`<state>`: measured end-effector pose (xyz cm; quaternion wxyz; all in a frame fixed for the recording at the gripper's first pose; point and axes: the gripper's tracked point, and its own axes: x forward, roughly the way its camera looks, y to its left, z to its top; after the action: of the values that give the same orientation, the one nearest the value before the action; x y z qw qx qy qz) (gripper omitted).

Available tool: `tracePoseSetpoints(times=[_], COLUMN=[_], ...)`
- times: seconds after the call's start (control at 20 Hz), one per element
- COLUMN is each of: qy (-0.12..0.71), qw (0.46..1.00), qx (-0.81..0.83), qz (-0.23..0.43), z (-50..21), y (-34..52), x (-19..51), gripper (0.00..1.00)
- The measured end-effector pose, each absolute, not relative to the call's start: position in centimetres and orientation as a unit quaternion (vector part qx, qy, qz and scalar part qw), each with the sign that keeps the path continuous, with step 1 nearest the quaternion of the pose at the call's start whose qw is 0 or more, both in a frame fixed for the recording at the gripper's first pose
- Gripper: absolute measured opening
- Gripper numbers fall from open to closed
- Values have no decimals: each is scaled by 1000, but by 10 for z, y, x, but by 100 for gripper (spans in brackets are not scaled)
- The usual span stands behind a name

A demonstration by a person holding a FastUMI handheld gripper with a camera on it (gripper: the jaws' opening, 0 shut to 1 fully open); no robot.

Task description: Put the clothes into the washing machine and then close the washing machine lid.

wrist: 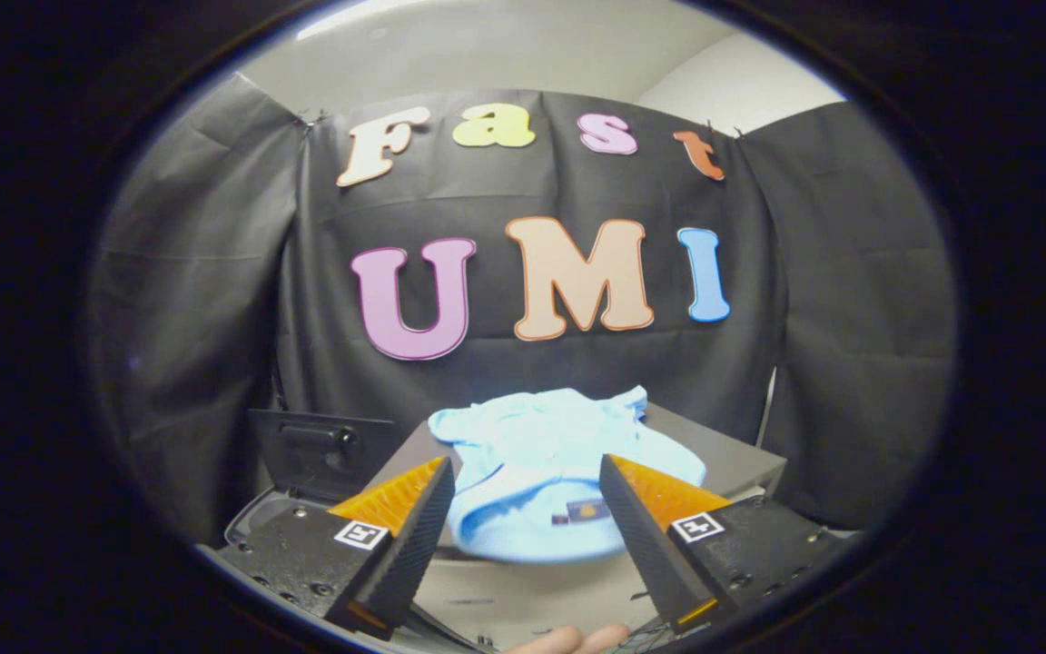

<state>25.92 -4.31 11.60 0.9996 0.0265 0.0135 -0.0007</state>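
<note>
A: Black cloth hangs all round as the booth's wall [523,381], with a pale ceiling above it. Against it stands a grey box-like stand [723,454], and that carries the work.

B: And the washing machine?

A: I judge the dark hinged panel [319,450] standing up off the stand's left edge to be its lid, raised, with the machine's pale rim [255,518] just below it. The opening itself is hidden behind the left finger, so I can't tell what lies inside.

B: Where are the clothes?

A: One light blue garment [550,463] lies crumpled on the stand's top, reaching from its back edge to its front edge, where a fold droops over. A small dark label [582,511] shows near that front fold.

B: The gripper?

A: The gripper [527,481] has its fingers spread wide apart, holding nothing. The garment sits just ahead of them and partly between the tips, not touched as far as I can see. Fingertips of a person's hand [577,639] show below the fingers.

B: So which step?

A: The first, by my reading: reaching for the clothes, nothing yet lifted. The next move calls for pushing forward and down so both fingers straddle a thick fold near the front edge, pinching, then carrying it left towards the raised lid. Soft cloth may slip if only a thin layer is caught.
</note>
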Motion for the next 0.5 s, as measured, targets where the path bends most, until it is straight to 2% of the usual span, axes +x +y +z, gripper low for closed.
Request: tracePoseSetpoints(times=[0.25,0.5], qy=[66,252], qw=[996,967], qx=[57,5], qz=[-3,-35], z=[114,48], y=[-47,-54], x=[348,387], gripper=[92,92])
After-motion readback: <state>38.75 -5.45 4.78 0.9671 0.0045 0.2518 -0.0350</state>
